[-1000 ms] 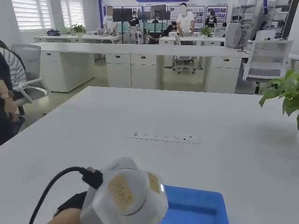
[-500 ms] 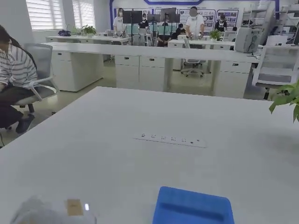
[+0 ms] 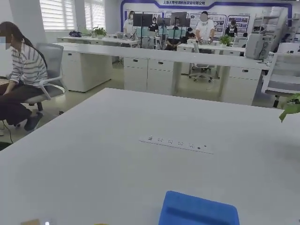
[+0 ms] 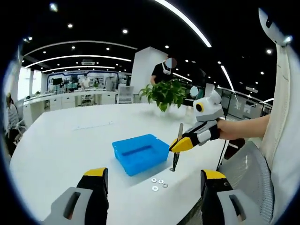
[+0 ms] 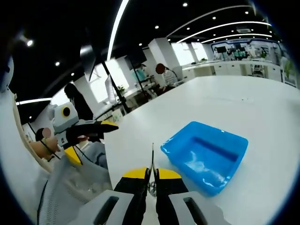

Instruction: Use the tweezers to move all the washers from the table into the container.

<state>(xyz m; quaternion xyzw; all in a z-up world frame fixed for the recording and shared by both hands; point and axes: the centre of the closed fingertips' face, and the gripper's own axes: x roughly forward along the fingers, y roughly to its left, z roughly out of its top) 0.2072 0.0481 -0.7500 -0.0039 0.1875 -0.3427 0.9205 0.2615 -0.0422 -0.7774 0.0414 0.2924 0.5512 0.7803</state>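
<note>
One left gripper (image 4: 154, 176), jaws wide apart, empty, short of the container (image 4: 140, 152). One blue container, on the white table (image 4: 70, 140). Three washers (image 4: 160, 184), just beside the container. One tweezers (image 4: 175, 160), tips down by the container, clamped in the right gripper (image 4: 178, 145).

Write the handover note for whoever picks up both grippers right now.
Left gripper: jaws wide open, holding nothing, aimed at the work from above the table.
Right gripper: jaws shut on the tweezers, which point down beside the container's corner.
Things: the blue container sits on the table; three washers lie in a cluster on the table next to it, close to the tweezers' tips.
Done: tweezers are in hand. No washer can be seen in the container.
Left: pick up each of the three washers with the tweezers and drop it into the container.
</note>
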